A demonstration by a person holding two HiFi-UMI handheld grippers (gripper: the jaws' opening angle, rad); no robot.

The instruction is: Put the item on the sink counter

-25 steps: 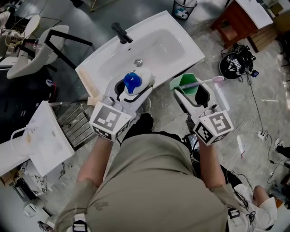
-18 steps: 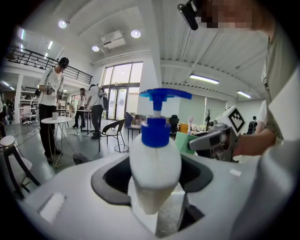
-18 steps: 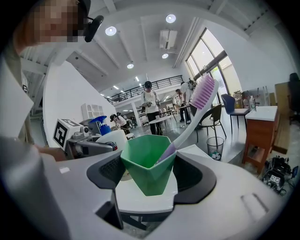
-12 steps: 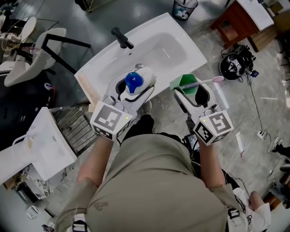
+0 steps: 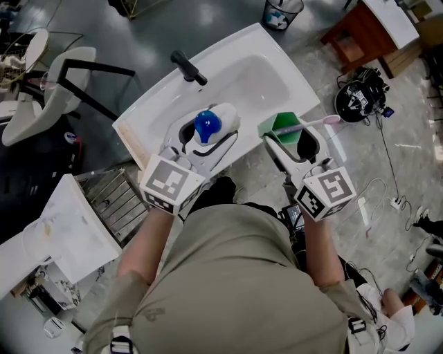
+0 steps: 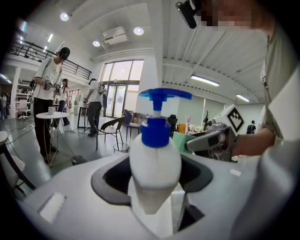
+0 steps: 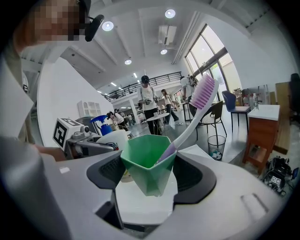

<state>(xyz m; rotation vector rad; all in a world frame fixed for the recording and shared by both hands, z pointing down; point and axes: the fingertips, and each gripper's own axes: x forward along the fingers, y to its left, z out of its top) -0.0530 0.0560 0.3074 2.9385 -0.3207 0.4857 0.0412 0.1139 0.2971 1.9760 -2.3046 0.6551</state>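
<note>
A white pump bottle with a blue pump head is clamped upright in my left gripper, held over the near rim of the white sink. My right gripper is shut on a green faceted cup that carries a toothbrush with a pink head; the cup hangs just off the sink's near right corner. A black faucet stands on the far rim, and the basin holds nothing.
A dark wastebasket and a red-brown wooden table stand beyond the sink. A black helmet-like object and cables lie on the floor at right. A wire rack and white chairs are at left.
Both grippers and their loads have edged slightly farther toward the sink; the bottle now sits a little more over the counter rim. Grips are unchanged.
</note>
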